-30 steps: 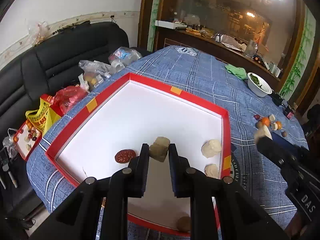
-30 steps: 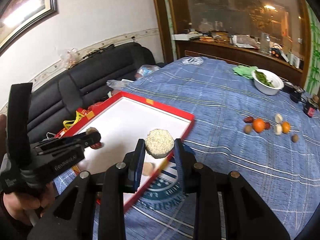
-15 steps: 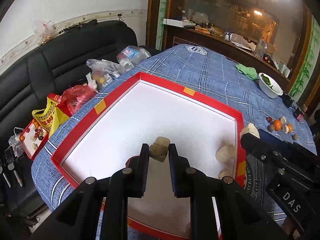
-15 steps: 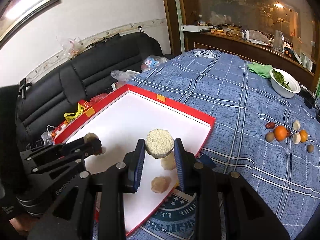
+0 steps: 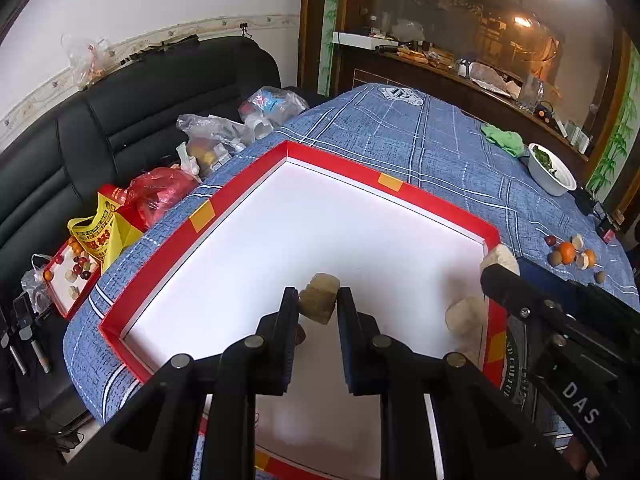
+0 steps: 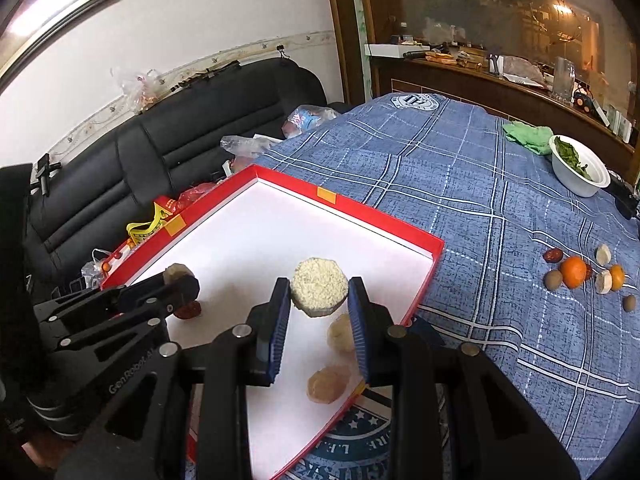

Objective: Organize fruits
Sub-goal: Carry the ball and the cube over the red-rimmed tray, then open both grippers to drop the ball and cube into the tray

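Black sofa (image 5: 120, 128) at far left, with plastic bags (image 5: 216, 140) and a small red tray of sweets (image 5: 70, 276) beside the table edge. Next, the red box (image 5: 248, 184) with white floor, lying on the blue checked cloth (image 5: 420, 132).

Above the left part of the box floor, left gripper (image 5: 318, 300) clenched on a brownish fruit chunk (image 5: 319, 297), held clear of the floor as far as can be judged. A dark red date (image 6: 188, 310) on the floor just below it, partly hidden.

More to the right, right gripper (image 6: 319, 294) clamped on a pale cut fruit piece (image 6: 319, 286), grainy face up, over the right half of the box. Two pale pieces (image 6: 341, 332) already on the floor near the right wall, one behind the other.

Far right on the cloth, well apart from the box: small pile of loose fruits (image 6: 576, 272), among them an orange one. White bowl (image 6: 580, 172) with greens and a green cloth (image 6: 524, 136) further back.

Probably the placing step now, with both pieces due to go down in the box. Best to lower each piece until touching the white floor before opening, not to drop from height. Better to set the pale piece beside the two similar ones, without pushing them, and the brown chunk apart from the date. Care also for the two tools not to knock together over the box.
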A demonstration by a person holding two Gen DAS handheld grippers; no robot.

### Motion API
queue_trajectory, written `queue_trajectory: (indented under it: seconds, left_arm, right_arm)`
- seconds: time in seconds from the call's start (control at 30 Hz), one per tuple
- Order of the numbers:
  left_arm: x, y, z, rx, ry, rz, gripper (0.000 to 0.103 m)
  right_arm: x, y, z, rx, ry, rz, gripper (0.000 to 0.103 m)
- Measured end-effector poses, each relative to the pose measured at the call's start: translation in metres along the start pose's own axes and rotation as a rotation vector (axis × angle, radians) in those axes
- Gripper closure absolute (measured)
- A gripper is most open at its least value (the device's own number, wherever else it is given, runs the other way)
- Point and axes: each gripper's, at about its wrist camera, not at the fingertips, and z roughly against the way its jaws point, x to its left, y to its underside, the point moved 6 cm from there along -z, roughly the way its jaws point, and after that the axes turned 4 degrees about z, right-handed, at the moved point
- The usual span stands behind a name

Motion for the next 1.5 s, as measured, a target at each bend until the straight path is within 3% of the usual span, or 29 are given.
queue_trajectory:
  seconds: [1.5]
  left_arm:
    - [0.006, -0.02, -0.031, 0.021, -0.078, 0.01, 0.085]
  right_arm:
    - [-0.005, -0.01, -0.045, 0.052, -0.008, 0.007, 0.071]
